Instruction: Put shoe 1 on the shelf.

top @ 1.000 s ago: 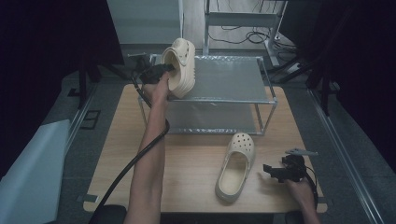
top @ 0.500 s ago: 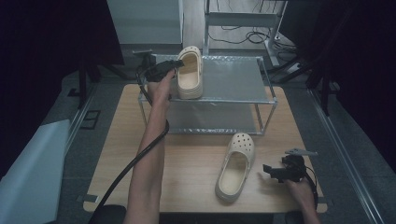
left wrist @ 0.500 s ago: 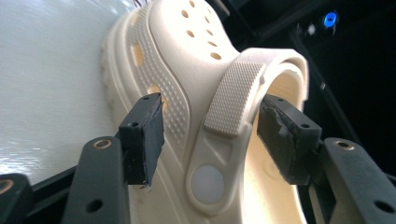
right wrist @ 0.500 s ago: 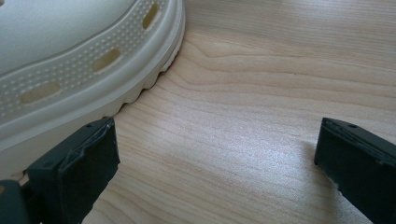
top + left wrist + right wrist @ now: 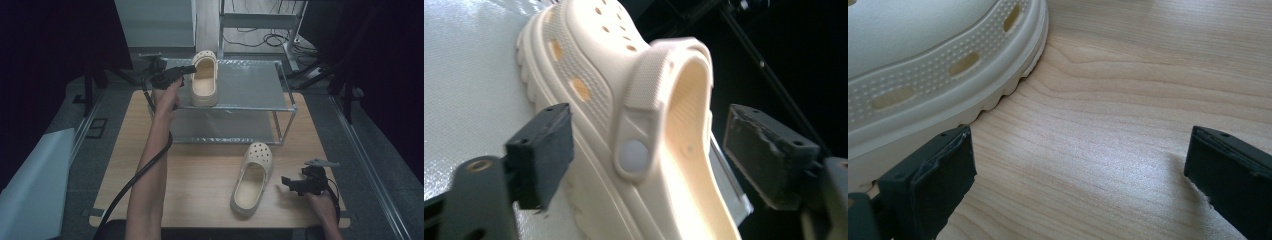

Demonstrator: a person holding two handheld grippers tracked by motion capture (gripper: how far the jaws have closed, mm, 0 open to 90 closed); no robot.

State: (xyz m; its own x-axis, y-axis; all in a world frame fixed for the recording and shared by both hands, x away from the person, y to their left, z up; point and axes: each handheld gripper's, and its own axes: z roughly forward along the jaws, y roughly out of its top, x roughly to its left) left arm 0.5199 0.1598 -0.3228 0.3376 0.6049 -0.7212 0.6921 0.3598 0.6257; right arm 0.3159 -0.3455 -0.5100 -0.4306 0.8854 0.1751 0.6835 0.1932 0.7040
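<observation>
Cream clog [image 5: 204, 79] lying flat on top shelf of metal rack [image 5: 260, 82], at about 11 o'clock on the worktop [image 5: 200, 170], long axis running 12 to 6, toe toward 6. Left gripper [image 5: 192, 70] reached out on a straight forearm to the heel end, fingers [image 5: 541, 150] just opened, spread either side of the heel strap, pads clear of it. Second clog [image 5: 252, 177] flat on worktop at 5 o'clock, toe toward 12. Right gripper [image 5: 285, 182] resting low just beside it, fingers [image 5: 933, 170] spread apart, nothing between. No readable writing.
</observation>
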